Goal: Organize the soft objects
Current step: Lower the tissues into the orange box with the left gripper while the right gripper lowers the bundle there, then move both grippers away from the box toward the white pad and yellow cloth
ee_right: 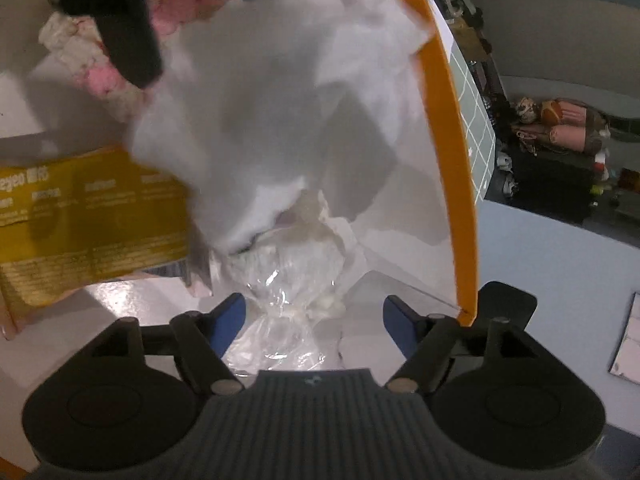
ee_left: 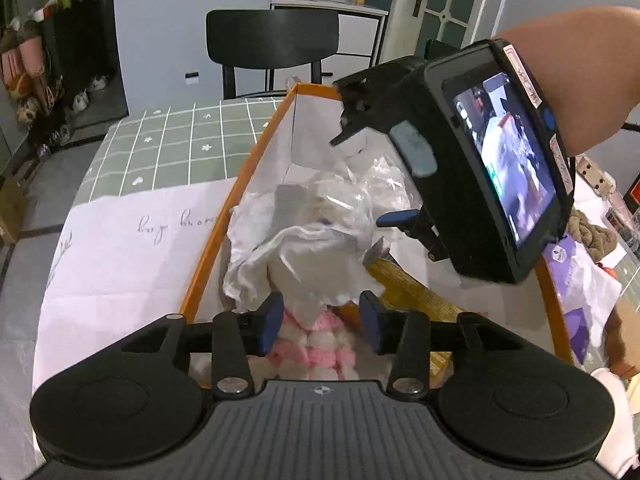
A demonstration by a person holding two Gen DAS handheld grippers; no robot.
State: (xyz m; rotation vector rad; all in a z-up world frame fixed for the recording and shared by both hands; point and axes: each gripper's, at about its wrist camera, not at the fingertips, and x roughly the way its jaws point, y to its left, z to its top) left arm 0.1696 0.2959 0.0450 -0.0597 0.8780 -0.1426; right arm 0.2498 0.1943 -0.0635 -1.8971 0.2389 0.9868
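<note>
A white box with an orange rim [ee_left: 224,216] holds the soft things. A crumpled white cloth [ee_left: 280,248] lies on top, with a pink and white fluffy piece [ee_left: 316,344] under it and a clear plastic bag [ee_left: 360,196] behind. My left gripper [ee_left: 321,320] is open, its blue pads either side of the cloth's lower edge without pressing it. My right gripper [ee_right: 314,324] is open low in the box, the clear plastic bag [ee_right: 288,300] loose between its pads. A yellow printed packet [ee_right: 88,216] lies beside the white cloth [ee_right: 280,112].
The box stands on a white sheet of paper with handwriting [ee_left: 132,248] over a green checked tablecloth [ee_left: 180,148]. A black chair [ee_left: 272,40] stands behind the table. A purple and white bag [ee_left: 580,292] and a brown knitted item [ee_left: 592,236] lie right of the box. A person's forearm [ee_left: 580,72] holds the right gripper.
</note>
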